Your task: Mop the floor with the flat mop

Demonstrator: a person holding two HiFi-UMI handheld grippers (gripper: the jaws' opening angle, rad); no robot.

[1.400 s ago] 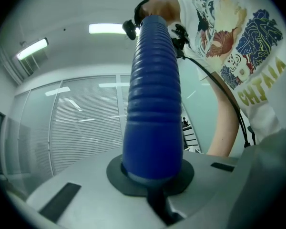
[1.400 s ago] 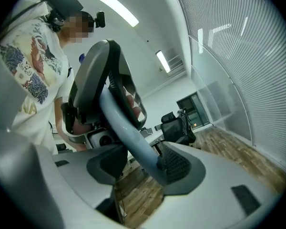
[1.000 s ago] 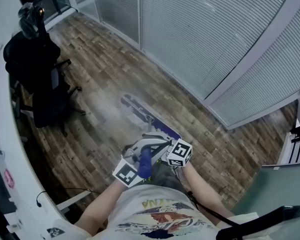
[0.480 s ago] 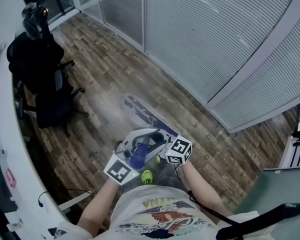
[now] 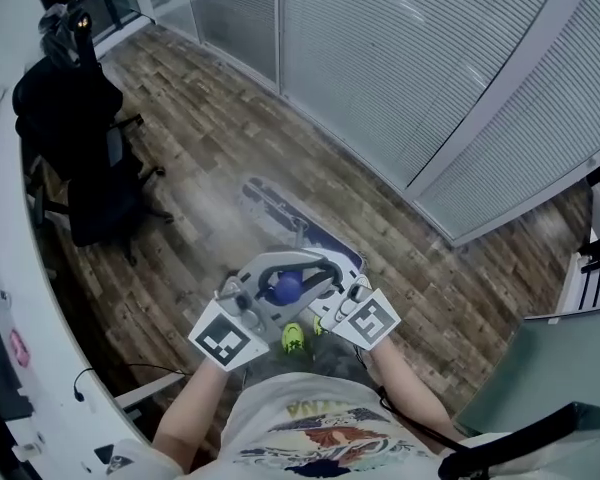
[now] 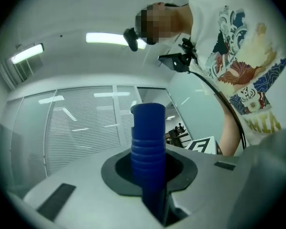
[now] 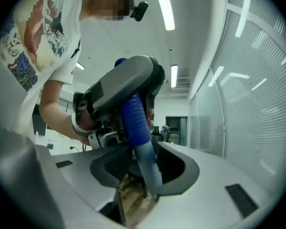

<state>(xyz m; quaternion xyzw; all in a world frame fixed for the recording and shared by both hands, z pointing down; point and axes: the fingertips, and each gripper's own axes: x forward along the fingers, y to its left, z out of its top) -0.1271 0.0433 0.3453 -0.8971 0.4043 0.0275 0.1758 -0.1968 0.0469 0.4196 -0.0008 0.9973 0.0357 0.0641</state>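
Seen from the head view, a person in a white printed T-shirt (image 5: 310, 433) stands on a brown wood-plank floor (image 5: 195, 118), with both tools meeting at the top of a flat mop (image 5: 290, 223). The mop's long grey-and-purple head lies flat on the floor at 12 o'clock from the two tools, slanted from 10 o'clock towards 4 o'clock.

The left gripper (image 6: 150, 165) is clamped on the mop's blue ribbed plastic handle (image 6: 148, 132), which stands upright through the round notch of its jaws and fills the slit below. These jaws have just been opening a little, with the handle between them.

The right gripper (image 7: 143, 171) sits lower on the same pole, at 3 o'clock from the left one. Its jaws have just been closing, with the shaft between them. The shaft leans on one jaw edge and floor shows through the gap beside it, so the grip seems loose rather than tight.

A yellow-green shoe (image 5: 293, 340) shows just below the tools. A black wheeled office chair (image 5: 100, 203) stands at 9 o'clock from the mop head, beside a white curved desk (image 5: 5, 298). Glass walls with white slatted blinds (image 5: 400, 68) run from 12 to 3 o'clock
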